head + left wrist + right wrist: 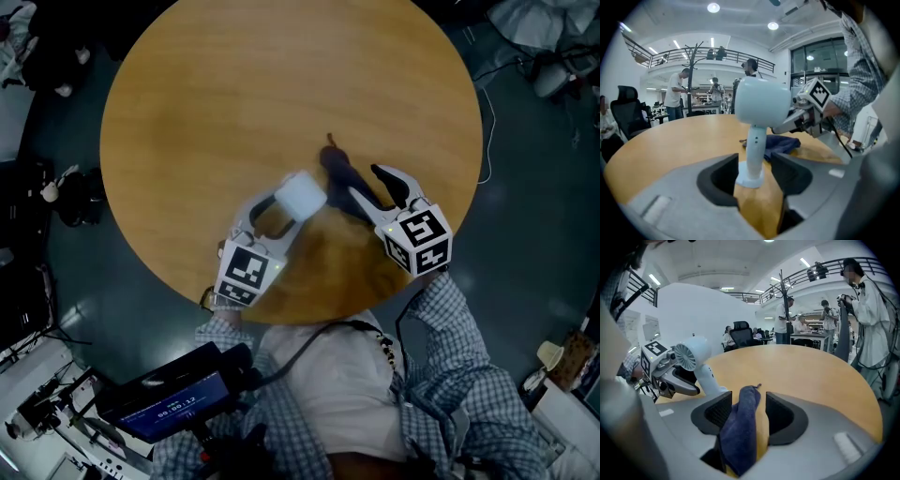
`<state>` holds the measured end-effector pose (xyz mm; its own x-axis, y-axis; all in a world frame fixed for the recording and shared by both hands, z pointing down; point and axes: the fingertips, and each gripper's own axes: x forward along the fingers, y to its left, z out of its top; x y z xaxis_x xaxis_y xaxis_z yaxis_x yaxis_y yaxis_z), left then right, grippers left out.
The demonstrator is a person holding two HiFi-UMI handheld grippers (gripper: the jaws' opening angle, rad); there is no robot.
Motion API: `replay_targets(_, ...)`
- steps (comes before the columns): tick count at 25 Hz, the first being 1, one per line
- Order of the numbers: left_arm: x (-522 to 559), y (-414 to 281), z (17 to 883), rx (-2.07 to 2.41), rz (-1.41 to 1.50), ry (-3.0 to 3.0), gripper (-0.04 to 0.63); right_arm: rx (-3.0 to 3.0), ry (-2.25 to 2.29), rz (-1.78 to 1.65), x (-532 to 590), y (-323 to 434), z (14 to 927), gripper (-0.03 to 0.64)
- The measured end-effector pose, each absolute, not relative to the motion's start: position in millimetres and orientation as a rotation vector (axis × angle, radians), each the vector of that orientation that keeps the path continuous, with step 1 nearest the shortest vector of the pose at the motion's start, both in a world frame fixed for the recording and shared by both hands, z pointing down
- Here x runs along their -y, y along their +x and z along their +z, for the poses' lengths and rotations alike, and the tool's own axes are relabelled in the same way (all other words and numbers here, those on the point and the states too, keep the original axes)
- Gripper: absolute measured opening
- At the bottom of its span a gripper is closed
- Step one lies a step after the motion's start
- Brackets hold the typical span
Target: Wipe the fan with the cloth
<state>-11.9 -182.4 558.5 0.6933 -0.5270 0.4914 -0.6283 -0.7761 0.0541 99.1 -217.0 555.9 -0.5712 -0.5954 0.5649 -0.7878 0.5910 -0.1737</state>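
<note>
Fingers (719, 180) of my left gripper (754, 165) stand wide apart, with the small white fan (761, 101) upright between them. Its round foot sits on the table (281, 84) in the gap, and I see bare wood on either side of the stem, so neither pad presses on it. From the head view the fan's head (300, 195) shows as a pale block just past the tips of my left gripper (272, 217), near the table's edge closest to me.

My right gripper (749, 401) is spread just as wide. The dark blue cloth (740, 427) lies lengthwise in its gap, a thick rolled fold that leans against the finger (717, 411) on the side nearer the fan and stands clear of the other finger, so nothing is clamped. Its far end pokes out a little beyond the fingertips.

In the head view the cloth (339, 169) rests on the table just beside the fan, running forward from my right gripper (370, 192). The right gripper view shows the fan (691, 357) with its round grille turned toward that gripper.
</note>
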Motion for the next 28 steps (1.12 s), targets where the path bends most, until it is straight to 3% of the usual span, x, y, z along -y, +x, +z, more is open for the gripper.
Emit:
replay_targets(5, 178, -28, 545, 0.961, 0.674, 2.704, 0.174, 2.379, 1.207, 0.542, 212, 105, 537, 0.158)
replay_targets(10, 171, -44, 505, 1.052, 0.621, 2.746, 0.066, 2.394, 1.26, 0.548, 194, 106, 504, 0.093)
replay_targets(16, 162, -53, 455, 1.148, 0.469, 2.738, 0.015, 2.419, 1.363, 0.546, 175, 109, 460, 0.002)
replay_targets(28, 150, -61, 426, 1.117, 0.377, 2.785, 0.002, 2.544, 1.416, 0.656, 165, 102, 430, 0.003)
